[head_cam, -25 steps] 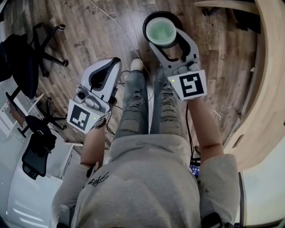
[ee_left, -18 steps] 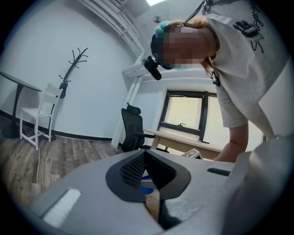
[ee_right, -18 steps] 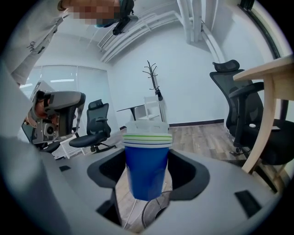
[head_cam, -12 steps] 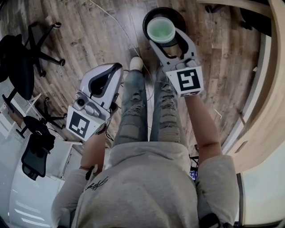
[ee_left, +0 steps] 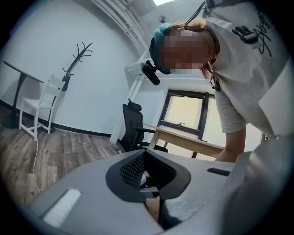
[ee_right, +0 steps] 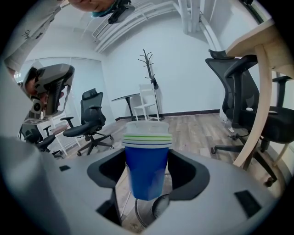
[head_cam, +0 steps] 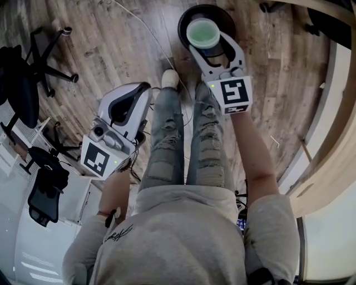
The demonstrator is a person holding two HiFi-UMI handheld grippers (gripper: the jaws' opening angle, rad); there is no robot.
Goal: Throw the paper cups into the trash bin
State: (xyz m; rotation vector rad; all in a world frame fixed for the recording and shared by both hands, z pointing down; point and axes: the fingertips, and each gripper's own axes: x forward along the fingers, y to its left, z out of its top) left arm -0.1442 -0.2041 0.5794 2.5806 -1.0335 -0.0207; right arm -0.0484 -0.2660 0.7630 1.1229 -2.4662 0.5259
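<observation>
My right gripper (head_cam: 207,45) is shut on a stack of nested paper cups (head_cam: 202,33), blue on the outside with green and white rims (ee_right: 147,158). It holds the stack upright directly over the round black trash bin (head_cam: 218,13) on the wooden floor; the bin's mesh bottom (ee_right: 142,212) shows below the cups. My left gripper (head_cam: 129,103) hangs lower at the left beside the person's leg, shut with nothing in it; its jaws (ee_left: 146,176) meet tip to tip.
The person's legs in torn jeans (head_cam: 167,133) stand between the grippers. Black office chairs (head_cam: 39,61) are at the left, a curved wooden desk (head_cam: 334,128) at the right. A cable (head_cam: 147,39) runs over the floor near the bin.
The right gripper with the cup stack has moved forward, further over the bin. The left gripper has drifted slightly down and left.
</observation>
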